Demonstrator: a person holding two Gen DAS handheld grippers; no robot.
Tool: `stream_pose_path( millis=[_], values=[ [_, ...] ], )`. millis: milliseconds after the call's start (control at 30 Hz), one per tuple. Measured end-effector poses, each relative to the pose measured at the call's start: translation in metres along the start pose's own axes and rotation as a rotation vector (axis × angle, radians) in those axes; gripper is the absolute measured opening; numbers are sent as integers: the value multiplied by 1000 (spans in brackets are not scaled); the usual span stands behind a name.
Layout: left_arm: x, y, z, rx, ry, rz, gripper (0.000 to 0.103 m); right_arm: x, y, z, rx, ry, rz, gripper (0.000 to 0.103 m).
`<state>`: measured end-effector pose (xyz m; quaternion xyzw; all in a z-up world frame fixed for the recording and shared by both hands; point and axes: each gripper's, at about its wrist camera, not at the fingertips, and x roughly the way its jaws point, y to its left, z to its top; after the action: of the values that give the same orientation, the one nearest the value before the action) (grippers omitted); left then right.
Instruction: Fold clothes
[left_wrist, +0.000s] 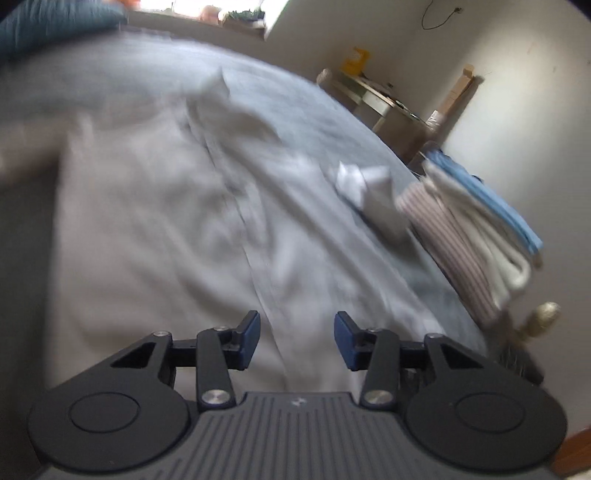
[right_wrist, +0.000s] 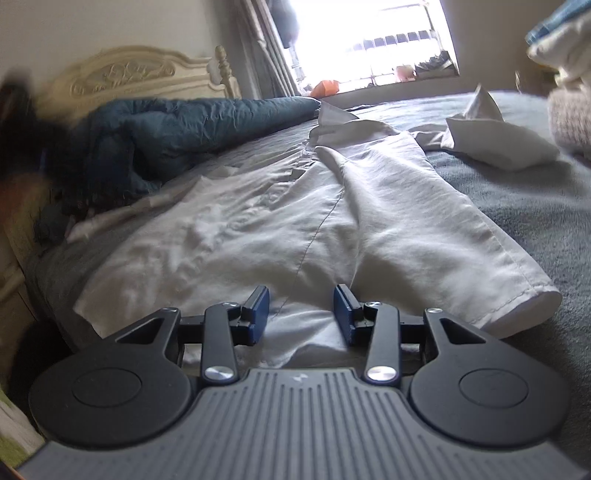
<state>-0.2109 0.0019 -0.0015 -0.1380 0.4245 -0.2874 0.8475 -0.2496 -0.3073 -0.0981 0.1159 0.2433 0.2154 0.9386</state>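
Observation:
A pale, creased button-up shirt (right_wrist: 258, 229) lies spread face up on the grey bed (right_wrist: 535, 206), its collar (right_wrist: 340, 122) toward the window. One sleeve (right_wrist: 491, 254) runs down the right side. The other sleeve end (right_wrist: 495, 140) lies bunched near the folded pile. My right gripper (right_wrist: 301, 314) hovers low over the shirt's hem, open, with cloth below the blue pads but not pinched. The left wrist view is blurred. There the shirt (left_wrist: 166, 206) fills the bed, and my left gripper (left_wrist: 296, 339) stands open above its lower part, holding nothing.
A stack of folded clothes (left_wrist: 476, 229), striped, white and blue, sits at the bed's right edge. A dark blue duvet (right_wrist: 184, 125) is heaped by the cream headboard (right_wrist: 129, 74). A small desk (left_wrist: 384, 99) stands against the far wall.

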Motion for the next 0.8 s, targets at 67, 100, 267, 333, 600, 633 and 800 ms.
stream_pose_path(
  millis=[67,100,267,333,600,633,800],
  values=[
    [17,0,-26,19,14,-15,38,-7,-5,8,84,-7,7,39],
    [22,-2,-36,45,11,5,38,-12,-6,12,108,-17,9,39],
    [30,-7,-68,108,-16,26,38,-36,7,28,72,-55,-51,39],
    [30,-5,-71,106,-15,5,38,-40,11,27,71,-48,-79,40],
    [35,-9,-75,98,-9,14,24,-60,3,14,187,-90,-156,40],
    [35,-10,-76,101,-11,18,23,-65,0,14,201,-104,-170,40],
    [39,-13,-80,89,-18,39,13,-79,-29,17,308,-134,-264,40]
  ],
)
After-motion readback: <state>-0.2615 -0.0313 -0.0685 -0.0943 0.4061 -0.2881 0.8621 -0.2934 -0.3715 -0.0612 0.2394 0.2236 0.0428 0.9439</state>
